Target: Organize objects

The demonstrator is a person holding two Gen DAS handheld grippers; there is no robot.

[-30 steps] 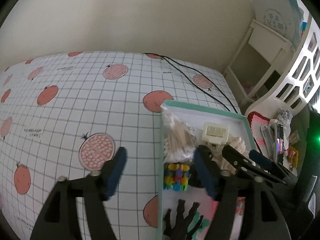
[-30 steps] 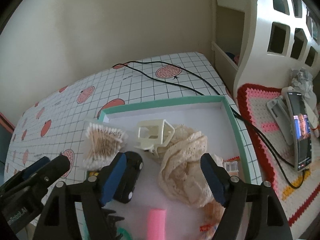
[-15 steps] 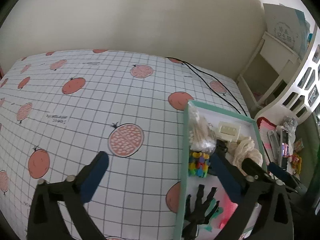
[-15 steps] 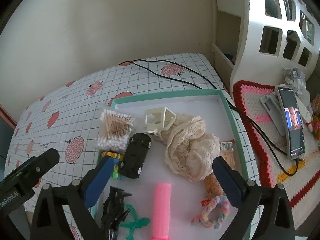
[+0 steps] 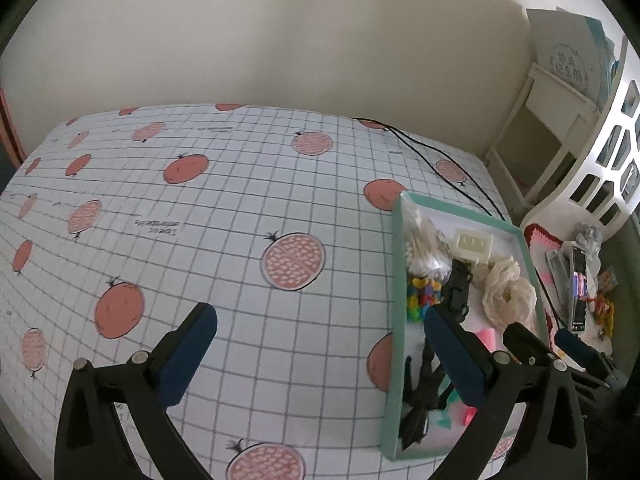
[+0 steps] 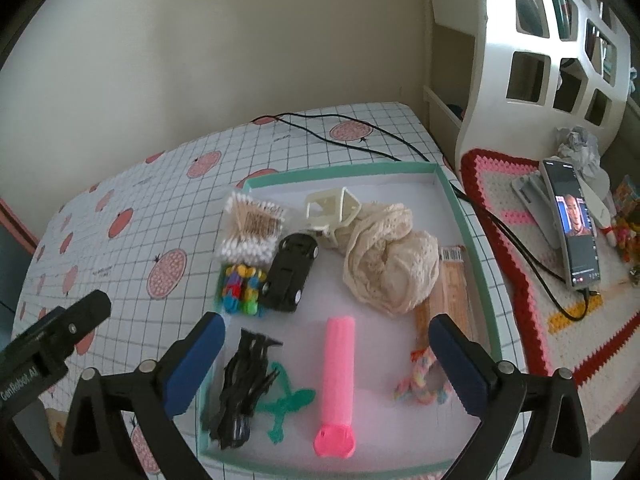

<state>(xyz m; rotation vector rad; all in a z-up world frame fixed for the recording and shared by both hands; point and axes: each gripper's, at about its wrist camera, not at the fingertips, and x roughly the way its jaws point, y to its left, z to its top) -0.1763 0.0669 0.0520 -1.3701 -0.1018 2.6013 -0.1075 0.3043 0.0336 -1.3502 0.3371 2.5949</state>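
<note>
Both grippers, left gripper [image 5: 320,344] and right gripper [image 6: 326,344], are gaping wide, holding nothing; "GenRobot.AI" is showing on the left one.

Both grippers have pulled up and back from the teal tray [image 6: 468,216], the left gripper [image 5: 320,344] and right gripper [image 6: 326,354] with jaws now spread wider, so the pink tube [image 6: 339,380] and braided band [image 6: 420,380] have come into sight.
</note>
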